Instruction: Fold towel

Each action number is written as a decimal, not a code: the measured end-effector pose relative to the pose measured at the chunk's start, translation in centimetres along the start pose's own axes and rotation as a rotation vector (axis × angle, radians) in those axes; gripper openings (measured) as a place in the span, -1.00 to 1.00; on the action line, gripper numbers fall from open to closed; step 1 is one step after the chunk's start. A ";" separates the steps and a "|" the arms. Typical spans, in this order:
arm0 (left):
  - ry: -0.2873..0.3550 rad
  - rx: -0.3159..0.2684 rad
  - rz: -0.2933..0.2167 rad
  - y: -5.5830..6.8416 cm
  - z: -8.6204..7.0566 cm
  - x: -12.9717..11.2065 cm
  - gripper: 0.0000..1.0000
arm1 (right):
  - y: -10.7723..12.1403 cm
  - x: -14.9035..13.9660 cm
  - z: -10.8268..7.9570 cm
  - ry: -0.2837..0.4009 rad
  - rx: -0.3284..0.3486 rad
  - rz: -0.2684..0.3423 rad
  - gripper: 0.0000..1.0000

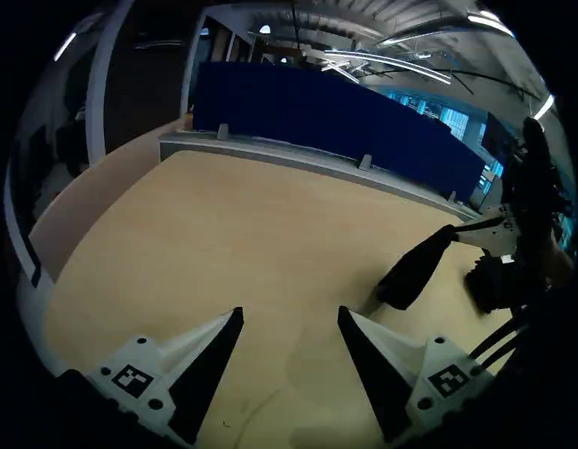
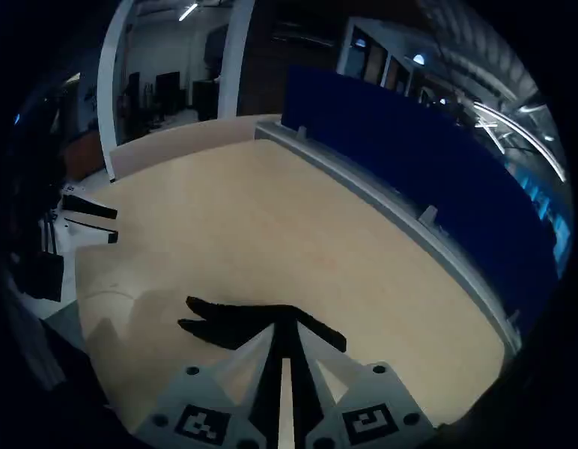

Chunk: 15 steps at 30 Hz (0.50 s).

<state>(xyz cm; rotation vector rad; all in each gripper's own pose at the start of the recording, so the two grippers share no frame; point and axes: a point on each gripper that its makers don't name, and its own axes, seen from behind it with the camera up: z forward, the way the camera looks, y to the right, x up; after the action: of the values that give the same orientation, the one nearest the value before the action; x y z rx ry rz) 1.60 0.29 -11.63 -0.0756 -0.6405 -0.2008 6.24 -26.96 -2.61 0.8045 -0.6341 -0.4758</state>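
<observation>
My right claw is clenched on the dark towel, which dangles bunched over the tabletop, and my left claw gapes empty nearby, so the fold seems barely begun and next the left must catch a loose corner.

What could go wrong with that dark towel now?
The towel hangs bunched from the right gripper, whose jaws pinch one small bit, so it might slip out. The left gripper is open and apart from it over the table, so it may grab a wrong edge and fold crooked.
</observation>
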 end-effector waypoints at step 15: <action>0.015 -0.020 0.030 1.9 0.1 1.1 0.87 | 3.8 -0.7 -3.5 0.008 -0.016 0.022 -0.89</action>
<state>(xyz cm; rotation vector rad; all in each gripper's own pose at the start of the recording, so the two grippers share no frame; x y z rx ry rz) 2.78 1.97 -10.91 -0.1030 -0.6220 -0.1791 8.73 -22.44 -1.76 0.7835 -0.6306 -0.4570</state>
